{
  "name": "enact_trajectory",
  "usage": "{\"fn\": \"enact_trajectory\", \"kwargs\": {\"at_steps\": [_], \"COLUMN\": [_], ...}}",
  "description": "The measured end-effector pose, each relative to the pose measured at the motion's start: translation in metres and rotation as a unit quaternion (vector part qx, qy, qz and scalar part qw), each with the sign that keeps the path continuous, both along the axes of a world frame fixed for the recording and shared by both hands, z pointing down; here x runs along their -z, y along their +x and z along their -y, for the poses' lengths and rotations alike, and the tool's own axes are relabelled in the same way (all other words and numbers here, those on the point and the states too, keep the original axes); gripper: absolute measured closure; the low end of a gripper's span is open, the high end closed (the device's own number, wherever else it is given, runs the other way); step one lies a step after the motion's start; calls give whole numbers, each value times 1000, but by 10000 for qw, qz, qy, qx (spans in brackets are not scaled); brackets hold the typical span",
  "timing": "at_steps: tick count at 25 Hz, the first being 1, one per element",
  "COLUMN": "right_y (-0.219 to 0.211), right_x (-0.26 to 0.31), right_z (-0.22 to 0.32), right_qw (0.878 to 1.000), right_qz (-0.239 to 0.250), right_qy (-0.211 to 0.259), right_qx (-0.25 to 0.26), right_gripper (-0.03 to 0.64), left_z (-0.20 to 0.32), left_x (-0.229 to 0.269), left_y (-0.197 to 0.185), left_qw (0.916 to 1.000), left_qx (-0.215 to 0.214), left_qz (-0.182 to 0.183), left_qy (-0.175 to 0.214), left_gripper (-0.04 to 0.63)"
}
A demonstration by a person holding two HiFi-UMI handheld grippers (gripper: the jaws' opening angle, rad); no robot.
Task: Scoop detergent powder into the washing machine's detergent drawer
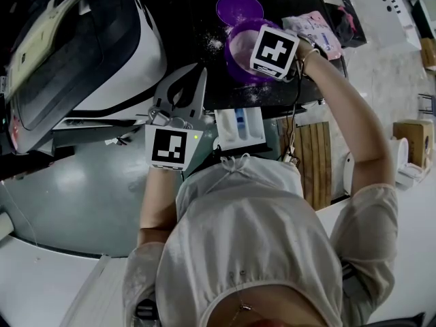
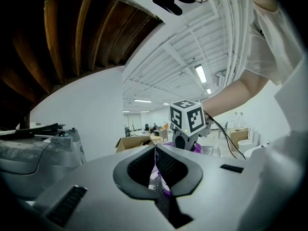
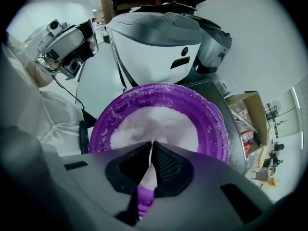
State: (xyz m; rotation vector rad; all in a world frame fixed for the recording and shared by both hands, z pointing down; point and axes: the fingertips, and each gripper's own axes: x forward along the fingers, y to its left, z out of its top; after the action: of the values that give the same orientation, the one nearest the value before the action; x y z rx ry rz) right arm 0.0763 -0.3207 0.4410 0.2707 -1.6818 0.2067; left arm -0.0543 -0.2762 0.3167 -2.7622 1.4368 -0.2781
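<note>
While poised above the purple tub of white powder on the dark washer top, grips a thin white-and-purple scoop in the right gripper, with jaws pressed onto it. Holds the left gripper pressed shut near the front edge, beside the open white detergent drawer jutting from that edge.

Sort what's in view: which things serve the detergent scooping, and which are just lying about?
In use: purple tub of powder; open detergent drawer; washing machine; right gripper, tongs shut on what looks like a purple scoop.
Lying about: purple lid; pink packet; wooden slats.
</note>
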Motion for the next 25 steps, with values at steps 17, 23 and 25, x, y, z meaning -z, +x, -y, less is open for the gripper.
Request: {"fn": "enact_trajectory", "kwargs": {"at_steps": [17, 23, 25], "right_y": [-1, 3, 3], "right_x": [-4, 7, 11], "right_z": [-1, -3, -3], "right_qw": [9984, 9905, 9868], "right_qz": [241, 682, 839], "right_qy": [-490, -997, -1112], "right_qx": [-155, -652, -825], "right_gripper": [603, 604, 604], "left_z": [-5, -5, -5], "left_x": [12, 19, 19], "left_y": [-4, -4, -3], "left_qw": [9997, 9986, 9987], "left_qx": [88, 76, 82], "left_qz": [12, 13, 27], "left_qy": [217, 529, 493], "left_gripper": [572, 572, 572]}}
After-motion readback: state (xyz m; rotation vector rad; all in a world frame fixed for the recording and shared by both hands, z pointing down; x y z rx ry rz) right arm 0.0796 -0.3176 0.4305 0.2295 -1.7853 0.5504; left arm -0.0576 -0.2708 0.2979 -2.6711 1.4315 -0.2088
